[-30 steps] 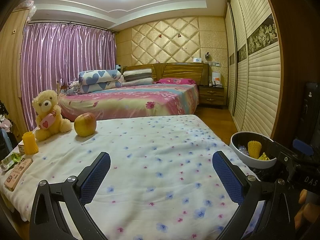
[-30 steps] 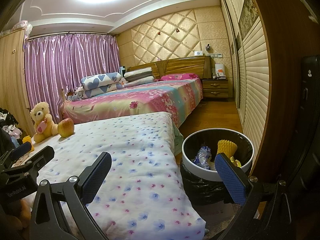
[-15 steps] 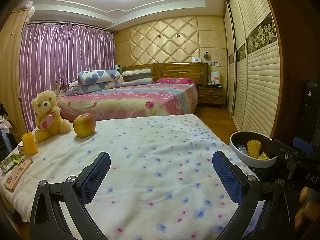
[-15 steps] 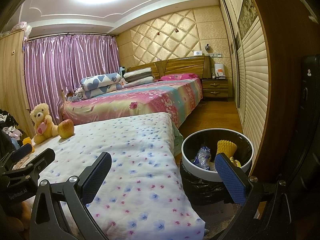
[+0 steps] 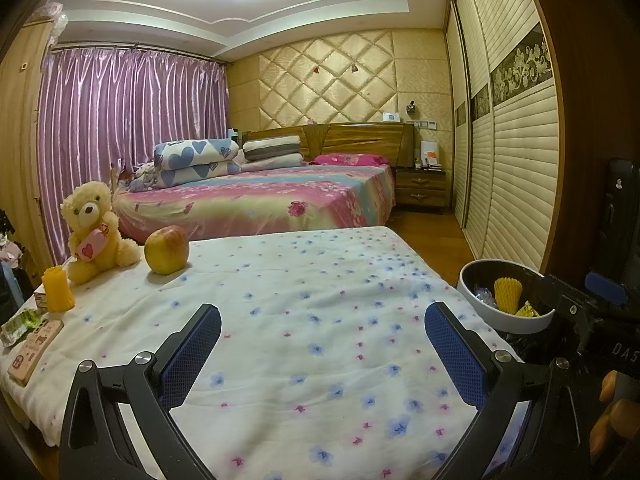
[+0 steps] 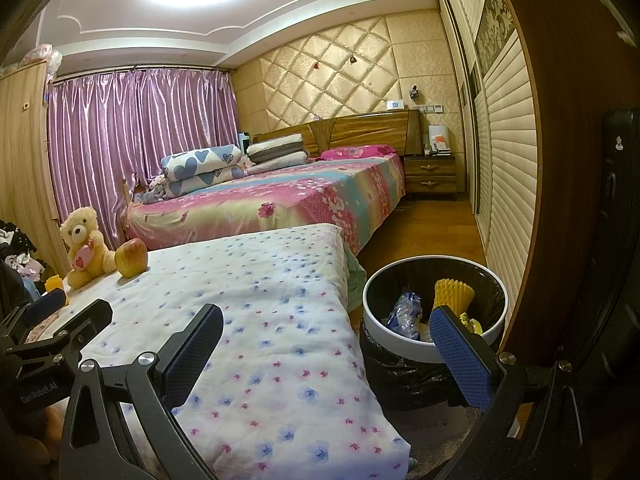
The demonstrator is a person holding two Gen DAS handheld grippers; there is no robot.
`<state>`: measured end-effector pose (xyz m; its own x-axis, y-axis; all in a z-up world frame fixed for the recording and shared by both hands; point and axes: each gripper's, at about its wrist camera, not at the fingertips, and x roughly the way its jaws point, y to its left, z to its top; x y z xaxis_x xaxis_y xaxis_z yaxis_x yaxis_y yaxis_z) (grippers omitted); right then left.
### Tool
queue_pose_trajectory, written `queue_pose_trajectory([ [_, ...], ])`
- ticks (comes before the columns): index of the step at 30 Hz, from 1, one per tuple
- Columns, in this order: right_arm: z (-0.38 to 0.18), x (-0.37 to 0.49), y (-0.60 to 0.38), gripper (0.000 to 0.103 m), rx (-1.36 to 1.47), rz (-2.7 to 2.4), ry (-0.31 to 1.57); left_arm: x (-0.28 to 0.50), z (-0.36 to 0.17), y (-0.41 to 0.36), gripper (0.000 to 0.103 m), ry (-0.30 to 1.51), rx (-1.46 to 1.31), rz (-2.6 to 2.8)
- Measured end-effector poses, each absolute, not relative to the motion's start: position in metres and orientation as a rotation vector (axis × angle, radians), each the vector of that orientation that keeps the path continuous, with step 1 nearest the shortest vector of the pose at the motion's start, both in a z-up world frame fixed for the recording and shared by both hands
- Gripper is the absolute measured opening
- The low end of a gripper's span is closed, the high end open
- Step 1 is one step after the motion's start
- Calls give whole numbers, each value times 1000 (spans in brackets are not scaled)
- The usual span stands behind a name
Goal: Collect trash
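A white-rimmed trash bin with a black bag stands on the floor right of the flower-print table cloth. It holds a yellow foam net and a crumpled plastic wrapper. The bin also shows in the left wrist view. My left gripper is open and empty over the cloth. My right gripper is open and empty, its right finger in front of the bin. On the cloth's left edge lie a yellow foam net, a green wrapper and a pink box.
A teddy bear and an apple sit at the cloth's far left. A bed stands behind, a nightstand beside it. Sliding wardrobe doors line the right wall. Purple curtains hang at the back.
Both grippers stay open and empty. The left wrist view has drifted very slightly; the right wrist view has shifted a little, with the bin nearly unchanged.
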<state>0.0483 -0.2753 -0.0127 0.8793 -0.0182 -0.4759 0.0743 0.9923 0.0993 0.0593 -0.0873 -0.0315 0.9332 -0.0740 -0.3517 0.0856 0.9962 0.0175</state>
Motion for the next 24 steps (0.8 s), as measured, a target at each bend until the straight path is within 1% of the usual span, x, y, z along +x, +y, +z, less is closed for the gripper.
queue_pose_trajectory([
  [24, -17, 53, -267, 103, 128, -41, 522, 74, -38, -80, 103, 393, 18, -101],
])
